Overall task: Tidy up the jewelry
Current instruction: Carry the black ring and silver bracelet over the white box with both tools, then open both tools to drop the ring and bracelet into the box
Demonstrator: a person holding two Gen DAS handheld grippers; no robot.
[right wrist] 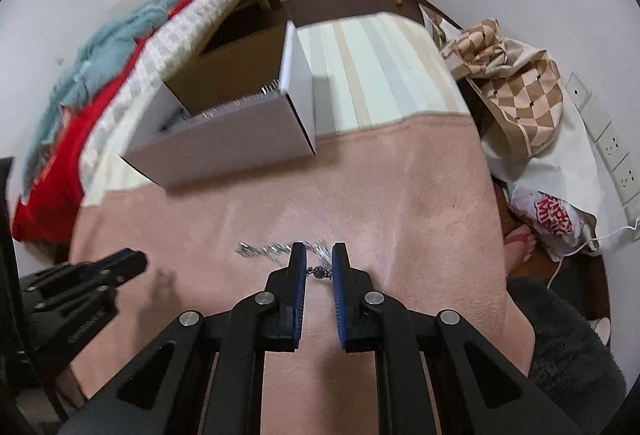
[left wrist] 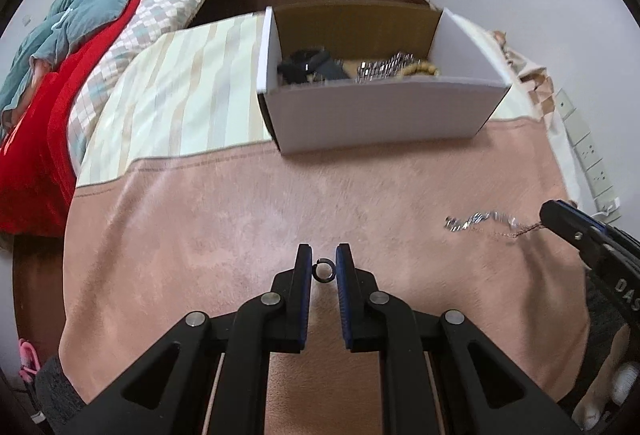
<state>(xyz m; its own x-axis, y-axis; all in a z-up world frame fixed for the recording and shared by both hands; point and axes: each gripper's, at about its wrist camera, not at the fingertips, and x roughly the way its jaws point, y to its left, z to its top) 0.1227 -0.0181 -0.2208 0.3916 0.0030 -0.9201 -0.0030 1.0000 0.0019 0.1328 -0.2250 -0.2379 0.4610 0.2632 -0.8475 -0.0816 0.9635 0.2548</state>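
Note:
A small dark ring [left wrist: 323, 270] lies on the pink blanket [left wrist: 240, 219] between the tips of my left gripper [left wrist: 323, 262], whose jaws stand open around it without touching. A silver chain [left wrist: 478, 221] lies to the right, and it also shows in the right wrist view [right wrist: 264, 249]. My right gripper [right wrist: 319, 260] is open over a thin chain with a dark bead [right wrist: 319, 271], which sits between its fingers. The white cardboard box [left wrist: 380, 115] at the back holds dark items, silver pieces and wooden beads.
The box [right wrist: 224, 147] stands where the pink blanket meets a striped sheet [left wrist: 180, 91]. A red and teal quilt [left wrist: 60, 75] lies at the left. A checkered bag [right wrist: 516, 91], a plastic bag [right wrist: 548, 219] and wall sockets [right wrist: 616, 155] are at the right.

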